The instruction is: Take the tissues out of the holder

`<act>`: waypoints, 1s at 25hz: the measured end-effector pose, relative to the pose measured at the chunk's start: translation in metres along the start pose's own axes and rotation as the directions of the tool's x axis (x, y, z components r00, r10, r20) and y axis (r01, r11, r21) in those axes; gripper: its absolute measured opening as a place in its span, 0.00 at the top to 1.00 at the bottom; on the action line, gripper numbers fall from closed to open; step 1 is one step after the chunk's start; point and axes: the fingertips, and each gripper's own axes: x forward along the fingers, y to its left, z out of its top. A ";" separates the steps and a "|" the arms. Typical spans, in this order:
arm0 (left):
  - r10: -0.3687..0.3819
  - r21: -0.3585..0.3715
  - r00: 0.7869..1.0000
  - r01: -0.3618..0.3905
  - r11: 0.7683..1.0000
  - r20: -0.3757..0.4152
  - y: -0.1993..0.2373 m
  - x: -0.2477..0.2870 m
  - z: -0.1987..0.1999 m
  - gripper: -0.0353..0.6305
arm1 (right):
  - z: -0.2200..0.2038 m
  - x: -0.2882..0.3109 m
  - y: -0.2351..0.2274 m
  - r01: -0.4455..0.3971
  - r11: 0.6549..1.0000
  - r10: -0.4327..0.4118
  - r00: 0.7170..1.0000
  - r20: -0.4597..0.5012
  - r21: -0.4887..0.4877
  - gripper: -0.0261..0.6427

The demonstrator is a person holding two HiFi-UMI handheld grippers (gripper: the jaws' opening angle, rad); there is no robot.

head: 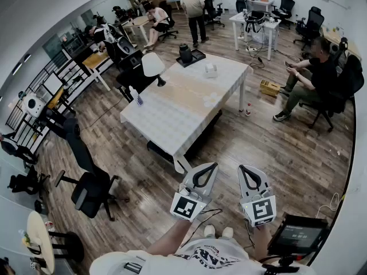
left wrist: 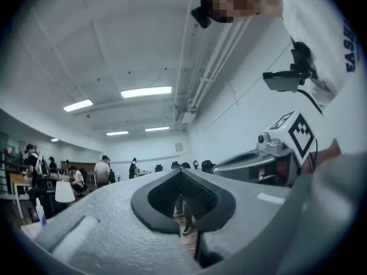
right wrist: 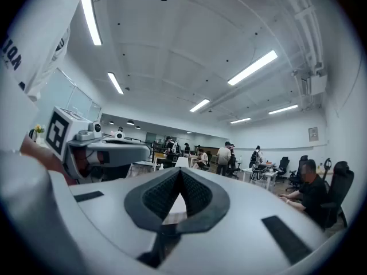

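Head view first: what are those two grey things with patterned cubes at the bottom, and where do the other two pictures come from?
They are hand-held grippers, one in each of a person's hands: the left gripper and the right gripper. The head view comes from a camera on that person's head, looking down. The other two come from cameras riding on each gripper, looking along its fingers. Both are shut and hold nothing. Ahead stands a white table with a lamp, a black tray and a small white box, perhaps the tissue holder; too small to be sure.
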 end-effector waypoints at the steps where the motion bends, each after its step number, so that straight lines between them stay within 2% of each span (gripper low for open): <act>1: 0.002 0.014 1.000 -0.002 1.000 0.000 -0.010 -0.010 0.008 0.94 | 0.003 -0.008 0.008 -0.004 1.000 0.004 1.000 -0.005 0.010 0.95; 3: 0.017 0.019 1.000 -0.017 1.000 -0.013 -0.026 -0.030 0.017 0.94 | 0.004 -0.023 0.021 -0.013 0.999 0.014 1.000 -0.024 0.029 0.95; 6: 0.068 -0.011 0.997 -0.068 0.998 -0.041 -0.033 -0.053 0.016 0.94 | -0.006 -0.043 0.031 -0.020 0.998 0.023 0.998 -0.054 0.068 0.95; 10: 0.119 0.012 0.992 -0.119 0.993 -0.035 -0.025 -0.076 0.024 0.94 | -0.002 -0.062 0.027 0.017 0.997 -0.013 0.999 -0.051 0.081 0.95; 15: 0.181 -0.019 0.979 -0.183 0.983 -0.097 -0.009 -0.107 0.013 0.94 | 0.006 -0.073 0.038 0.029 0.994 -0.025 0.999 -0.036 0.103 0.95; 19: 0.185 -0.030 0.977 -0.189 0.982 -0.108 -0.008 -0.118 0.013 0.94 | 0.004 -0.070 0.048 0.027 0.997 -0.020 0.996 -0.084 0.076 0.95; 25: 0.190 -0.040 0.971 -0.197 0.980 -0.145 -0.009 -0.118 0.002 0.94 | -0.011 -0.075 0.024 0.096 0.990 -0.085 0.990 -0.111 0.103 0.95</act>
